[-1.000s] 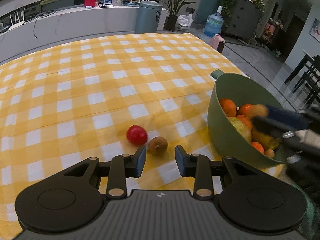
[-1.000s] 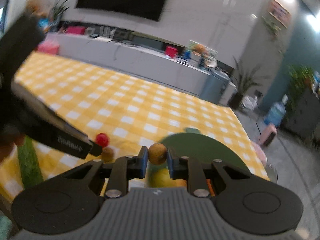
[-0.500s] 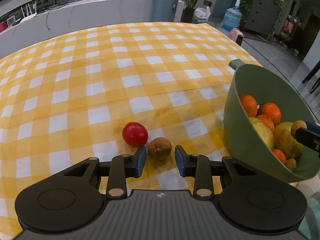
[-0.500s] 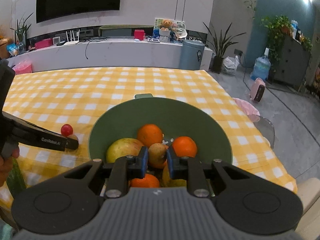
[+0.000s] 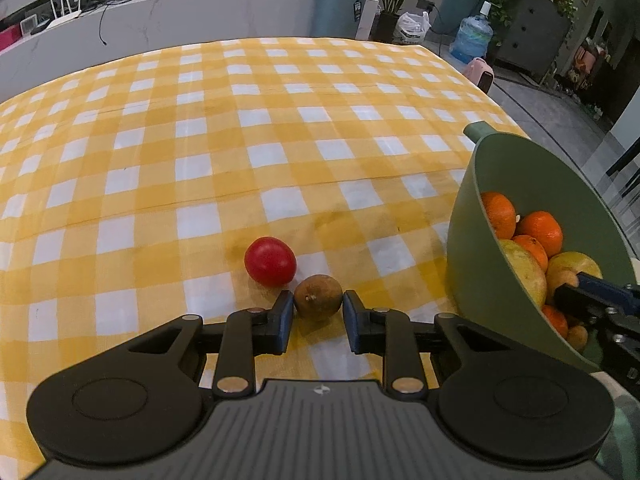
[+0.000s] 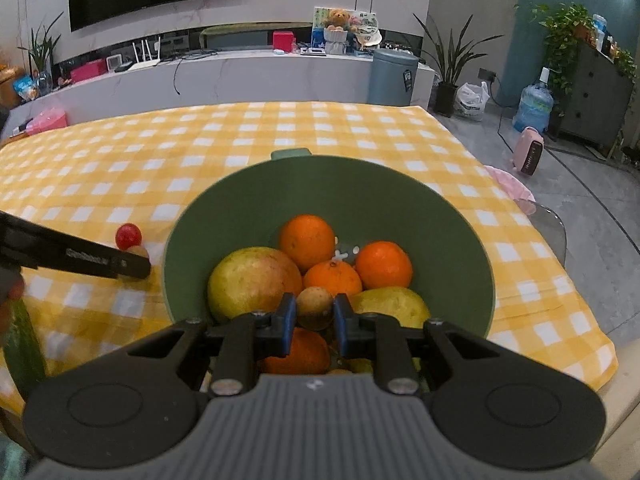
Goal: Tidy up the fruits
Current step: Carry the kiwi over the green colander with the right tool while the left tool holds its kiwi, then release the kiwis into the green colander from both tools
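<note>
A small brown fruit [image 5: 318, 300] lies on the yellow checked tablecloth [image 5: 200, 160], touching a red tomato [image 5: 271, 261]. My left gripper [image 5: 318, 310] straddles the brown fruit; its jaws are closing and both pads touch its sides. My right gripper [image 6: 315, 312] is shut on a second small brown fruit [image 6: 315, 306] and hangs just above the fruit inside the green bowl [image 6: 240, 184]. The bowl holds three oranges [image 6: 306, 240] and large yellow-green fruits [image 6: 252, 280]. In the left wrist view the bowl [image 5: 468, 240] stands right of the left gripper.
The table's right and near edges run close by the bowl [image 6: 592, 344]. A long green object [image 6: 22, 352] lies at the near left edge beside a person's hand [image 6: 8, 292]. A counter with a grey bin [image 6: 394, 78] stands behind the table.
The left jaws narrowed around the brown fruit on the cloth. The right gripper swung over the bowl and sank toward the fruit inside, still holding its brown fruit.
</note>
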Tool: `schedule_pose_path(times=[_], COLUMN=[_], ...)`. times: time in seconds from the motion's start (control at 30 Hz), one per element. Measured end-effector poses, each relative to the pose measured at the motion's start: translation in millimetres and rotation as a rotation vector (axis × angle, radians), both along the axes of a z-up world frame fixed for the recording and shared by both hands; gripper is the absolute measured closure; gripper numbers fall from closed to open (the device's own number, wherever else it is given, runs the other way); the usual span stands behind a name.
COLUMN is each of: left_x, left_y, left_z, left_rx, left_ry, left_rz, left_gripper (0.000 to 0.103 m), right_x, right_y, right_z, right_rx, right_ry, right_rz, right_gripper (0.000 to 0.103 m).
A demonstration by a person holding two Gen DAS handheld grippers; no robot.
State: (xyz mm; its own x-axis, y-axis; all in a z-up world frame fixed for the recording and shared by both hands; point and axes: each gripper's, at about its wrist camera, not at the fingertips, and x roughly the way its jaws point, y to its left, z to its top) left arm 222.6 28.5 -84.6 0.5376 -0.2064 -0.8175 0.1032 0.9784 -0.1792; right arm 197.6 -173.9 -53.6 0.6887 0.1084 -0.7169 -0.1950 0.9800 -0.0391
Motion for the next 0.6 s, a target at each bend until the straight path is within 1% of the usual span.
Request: schedule_pose_path(times=[0.2, 0.3, 0.33, 0.37, 0.4, 0.5, 0.6], left_x=[-7.8, -12.5, -14.1, -15.6, -16.7, -18.3, -16.8], left_y=[-1.7, -4.0, -4.9, -6.3, -8.3, -17.4, -32.7], left_z=[15.5, 27.6, 31.7, 36.3, 41.0, 54.3, 66.7], left_rx=[-0.03, -0.042, -0.046, -0.049, -0.052, -0.059, -0.056], left_ry=[-0.016, -0.036, -0.045, -0.054, -0.064, -0.09, -0.12], left_rz=[-0.019, -0.029, -0.033, -0.038, -0.044, -0.07, -0.115], left_gripper=[0.073, 0.073, 0.073, 0.073, 0.073, 0.073, 0.073], right_x=[2.1, 0.0, -1.7, -3.7, -5.9, -12.3, -18.0], right_y=[-1.3, -1.9, -2.8, -4.4, -5.9, -13.1, -25.4], right_z=[-1.3, 0.3, 1.9, 3.5, 5.7, 13.4, 22.8], right_rx=[0.015, 0.018, 0.022, 0.028, 0.033, 0.052, 0.043], right_ry=[0.003, -0.005, -0.015, -0.025, -0.037, -0.07, -0.111], right_rz=[-0.002, -0.001, -0.003, -0.006, -0.01, -0.035, -0.097], right_gripper=[0.086, 0.083, 0.08, 0.072, 0.069, 0.069, 0.068])
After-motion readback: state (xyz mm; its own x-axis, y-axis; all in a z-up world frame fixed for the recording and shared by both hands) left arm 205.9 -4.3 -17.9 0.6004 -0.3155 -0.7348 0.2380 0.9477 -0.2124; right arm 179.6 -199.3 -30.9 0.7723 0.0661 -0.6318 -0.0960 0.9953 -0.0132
